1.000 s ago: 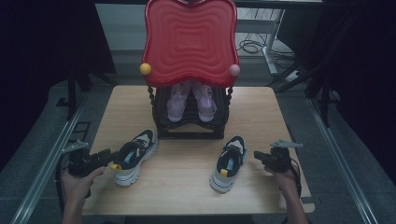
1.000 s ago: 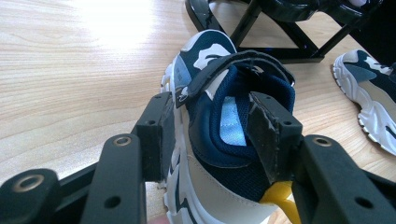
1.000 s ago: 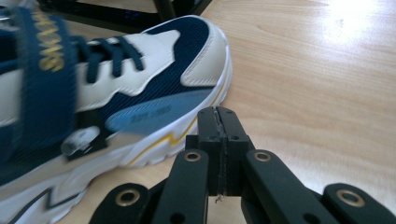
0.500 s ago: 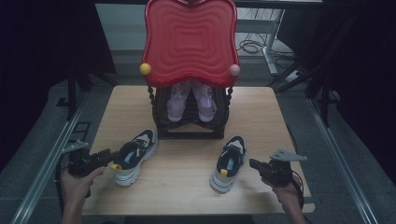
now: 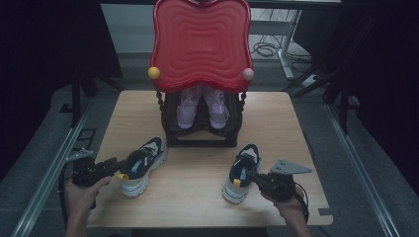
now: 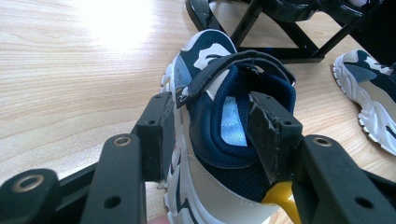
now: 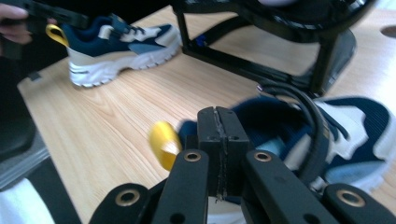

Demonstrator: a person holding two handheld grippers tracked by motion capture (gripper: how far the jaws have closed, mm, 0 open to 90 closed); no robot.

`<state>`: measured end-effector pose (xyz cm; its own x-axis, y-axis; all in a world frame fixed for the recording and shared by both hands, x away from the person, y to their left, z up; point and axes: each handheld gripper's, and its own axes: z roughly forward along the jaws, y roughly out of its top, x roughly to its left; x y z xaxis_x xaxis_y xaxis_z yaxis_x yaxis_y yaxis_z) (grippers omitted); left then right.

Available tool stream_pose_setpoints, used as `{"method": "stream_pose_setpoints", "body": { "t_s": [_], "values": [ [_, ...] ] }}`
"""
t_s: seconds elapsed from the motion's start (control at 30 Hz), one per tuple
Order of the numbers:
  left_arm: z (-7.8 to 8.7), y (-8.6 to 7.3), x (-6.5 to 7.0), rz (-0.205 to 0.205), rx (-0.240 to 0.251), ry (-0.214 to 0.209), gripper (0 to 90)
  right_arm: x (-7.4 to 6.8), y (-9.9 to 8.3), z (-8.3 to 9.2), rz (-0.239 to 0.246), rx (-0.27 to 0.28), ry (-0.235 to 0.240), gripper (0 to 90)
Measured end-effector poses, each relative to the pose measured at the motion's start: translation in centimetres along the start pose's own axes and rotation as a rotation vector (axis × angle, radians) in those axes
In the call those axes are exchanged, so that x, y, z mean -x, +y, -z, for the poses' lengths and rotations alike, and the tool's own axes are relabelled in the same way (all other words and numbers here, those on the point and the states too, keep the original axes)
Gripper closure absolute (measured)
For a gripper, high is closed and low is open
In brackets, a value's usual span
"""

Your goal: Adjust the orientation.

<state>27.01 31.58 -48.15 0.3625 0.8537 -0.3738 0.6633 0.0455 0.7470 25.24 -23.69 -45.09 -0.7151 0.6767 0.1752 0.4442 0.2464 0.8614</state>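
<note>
Two navy, white and beige sneakers lie on the wooden table (image 5: 197, 197). The left sneaker (image 5: 141, 165) (image 6: 219, 88) has its heel collar between the pads of my left gripper (image 5: 116, 168) (image 6: 215, 135), which press on both sides of it. My right gripper (image 5: 252, 174) (image 7: 218, 126) is shut with nothing between its jaws, and it hovers right at the heel of the right sneaker (image 5: 242, 170) (image 7: 336, 135), beside its yellow pull loop (image 7: 163, 144). In the right gripper view the left sneaker (image 7: 121, 42) lies farther off.
A black rack (image 5: 202, 133) stands at the table's back centre with a pair of pale purple shoes (image 5: 202, 106) on it. A red wavy tray (image 5: 200, 44) sits on top of the rack. Bare tabletop lies between the sneakers and along the front edge.
My right gripper has moved left and nearer from the table's right side up to the right sneaker's heel, still shut. The left gripper and both sneakers have stayed put.
</note>
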Motion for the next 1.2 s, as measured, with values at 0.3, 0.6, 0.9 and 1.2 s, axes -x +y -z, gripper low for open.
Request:
{"method": "stream_pose_setpoints", "body": {
  "t_s": [0.3, 0.6, 0.9, 1.2],
  "values": [
    [-0.1, 0.0, 0.0, 0.000, 0.000, 0.001, 52.0, -3.1, 1.0, -2.3, 0.047, -0.038, 0.059, 89.5],
    [-0.1, 0.0, -0.1, 0.004, 0.002, -0.003, 52.0, -4.8, 0.8, -4.3, 0.113, -0.097, 0.011, 89.5],
    [-0.1, -0.1, -0.1, 0.006, 0.004, -0.004, 52.0, -5.0, 0.4, -4.4, 0.152, -0.135, -0.070, 89.5],
    [-0.2, -0.1, -0.2, 0.009, 0.002, -0.007, 52.0, -4.4, -0.4, -3.2, 0.141, -0.146, -0.091, 89.6]
  ]
}}
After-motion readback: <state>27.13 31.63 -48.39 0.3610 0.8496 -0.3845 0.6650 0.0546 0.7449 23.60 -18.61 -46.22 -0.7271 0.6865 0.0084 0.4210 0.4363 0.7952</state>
